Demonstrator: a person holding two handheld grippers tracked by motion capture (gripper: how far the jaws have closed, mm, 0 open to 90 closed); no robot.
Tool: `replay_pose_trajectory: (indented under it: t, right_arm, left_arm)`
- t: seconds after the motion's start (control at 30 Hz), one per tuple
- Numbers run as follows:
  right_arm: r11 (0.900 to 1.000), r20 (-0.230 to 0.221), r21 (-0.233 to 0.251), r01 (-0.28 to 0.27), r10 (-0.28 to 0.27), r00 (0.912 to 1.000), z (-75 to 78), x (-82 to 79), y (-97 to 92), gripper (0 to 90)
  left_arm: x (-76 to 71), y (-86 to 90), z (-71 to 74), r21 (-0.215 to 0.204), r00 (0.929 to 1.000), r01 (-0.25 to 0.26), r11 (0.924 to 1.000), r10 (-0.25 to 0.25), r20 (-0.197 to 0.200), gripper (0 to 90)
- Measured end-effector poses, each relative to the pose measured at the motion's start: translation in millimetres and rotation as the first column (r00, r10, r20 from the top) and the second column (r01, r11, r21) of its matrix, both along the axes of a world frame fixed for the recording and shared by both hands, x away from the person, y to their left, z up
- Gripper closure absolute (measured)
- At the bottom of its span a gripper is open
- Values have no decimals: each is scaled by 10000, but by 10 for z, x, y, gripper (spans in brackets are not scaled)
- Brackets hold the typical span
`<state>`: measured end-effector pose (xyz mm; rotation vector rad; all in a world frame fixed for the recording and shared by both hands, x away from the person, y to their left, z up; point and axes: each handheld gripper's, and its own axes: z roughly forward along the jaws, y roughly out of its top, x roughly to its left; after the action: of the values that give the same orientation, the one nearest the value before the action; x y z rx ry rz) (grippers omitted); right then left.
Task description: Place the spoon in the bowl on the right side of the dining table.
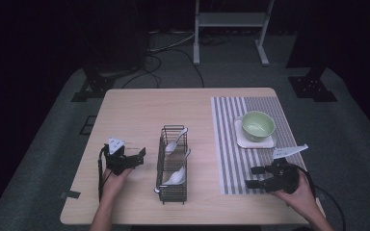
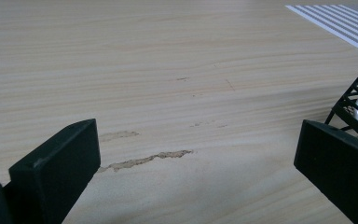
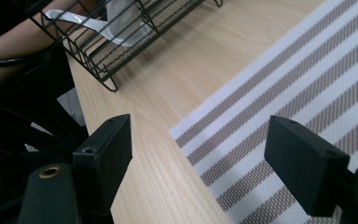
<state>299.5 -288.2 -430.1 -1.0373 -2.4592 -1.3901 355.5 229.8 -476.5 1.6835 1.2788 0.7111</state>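
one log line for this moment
left gripper: open, empty | right gripper: open, empty | spoons: in wire basket

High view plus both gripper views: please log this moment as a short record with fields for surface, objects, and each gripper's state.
surface: wooden table with a striped placemat on its right part
basket: black wire basket at the table's middle, holding two white spoons
bowl: green bowl on a white square coaster, on the placemat
left gripper: open, nothing between the jaws, left of the basket
right gripper: open, nothing between the jaws, over the placemat's near edge
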Motion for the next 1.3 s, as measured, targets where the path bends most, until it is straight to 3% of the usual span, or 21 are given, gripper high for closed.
replay_pose_trajectory:
  t: [0.17,0.3,0.43,0.53,1.0,1.3]
  right_arm:
    - [9991,-116,333,-257,261,9996,85,61,60,221]
    - [9989,-448,258,-383,394,9982,132,111,136,220]
    - [9975,-455,196,-673,682,9966,241,156,248,220]
    - [9947,-735,217,-1009,1022,9920,309,227,390,220]
    - [9850,-1046,314,-1695,1719,9795,586,333,732,220]
    - [9745,-1219,-66,-2245,2220,9674,812,370,1029,220]
  left_arm:
    - [-3,0,0,20,10000,-42,10000,42,32,0]
    - [-2,-10,1,32,10000,34,10000,-34,-8,0]
    - [3,9,-2,-131,10000,-7,9999,7,-32,0]
    - [4,16,1,-171,10000,-3,9999,2,-81,0]
    - [6,12,-2,-165,10000,15,9999,-15,-44,0]
    - [9,13,-2,-159,10000,40,9999,-40,-28,0]
